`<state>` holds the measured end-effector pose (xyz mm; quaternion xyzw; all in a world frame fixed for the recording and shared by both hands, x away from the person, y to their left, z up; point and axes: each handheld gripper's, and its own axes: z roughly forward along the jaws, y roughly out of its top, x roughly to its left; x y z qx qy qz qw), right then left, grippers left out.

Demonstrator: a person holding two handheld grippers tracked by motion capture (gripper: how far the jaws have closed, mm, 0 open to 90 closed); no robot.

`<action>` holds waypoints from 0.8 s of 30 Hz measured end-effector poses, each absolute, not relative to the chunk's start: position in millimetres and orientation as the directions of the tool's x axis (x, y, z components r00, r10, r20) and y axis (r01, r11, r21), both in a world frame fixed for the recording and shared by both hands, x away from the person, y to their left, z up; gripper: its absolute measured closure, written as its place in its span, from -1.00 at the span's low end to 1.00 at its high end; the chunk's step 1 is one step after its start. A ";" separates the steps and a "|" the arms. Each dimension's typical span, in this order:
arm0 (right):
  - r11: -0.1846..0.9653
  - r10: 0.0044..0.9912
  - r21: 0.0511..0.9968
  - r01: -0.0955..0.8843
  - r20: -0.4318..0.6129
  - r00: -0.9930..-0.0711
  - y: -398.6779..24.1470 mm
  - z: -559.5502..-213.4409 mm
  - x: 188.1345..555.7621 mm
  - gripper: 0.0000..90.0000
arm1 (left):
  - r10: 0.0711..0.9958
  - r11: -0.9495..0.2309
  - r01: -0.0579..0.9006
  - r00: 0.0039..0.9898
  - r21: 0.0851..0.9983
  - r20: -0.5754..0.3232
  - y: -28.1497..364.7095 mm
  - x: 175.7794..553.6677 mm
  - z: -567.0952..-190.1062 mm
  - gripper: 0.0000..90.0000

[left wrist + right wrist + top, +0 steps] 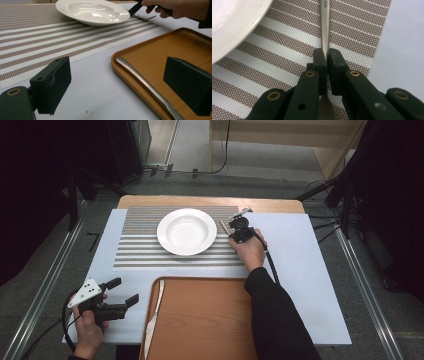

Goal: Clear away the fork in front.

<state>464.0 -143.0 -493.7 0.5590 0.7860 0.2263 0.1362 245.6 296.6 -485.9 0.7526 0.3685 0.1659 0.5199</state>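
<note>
Beside the plate (187, 231), over the striped placemat (287, 45), a fork (325, 30) clamped between the right gripper (327, 61) pads.

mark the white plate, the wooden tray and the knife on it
round white ceramic plate (187, 231), high view, centre of the bowl
rectangular brown wooden tray (210, 320), high view, bare floor of the tray
long silver metal knife (140, 79), left gripper view, middle of the handle

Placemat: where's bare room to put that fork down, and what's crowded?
Free: the striped placemat left of the plate, and the white sheet to its right. The tray is bare except for a knife along its left edge. Tight: the strip between the plate's rim and the right gripper, shut on the fork.
</note>
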 end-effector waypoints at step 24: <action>0.225 0.898 0.678 0.699 0.133 -0.419 -172.0 -474.5 427.8 0.88 | 0.710 -0.209 0.340 0.697 0.917 -0.097 263.5 248.9 -464.7 -0.84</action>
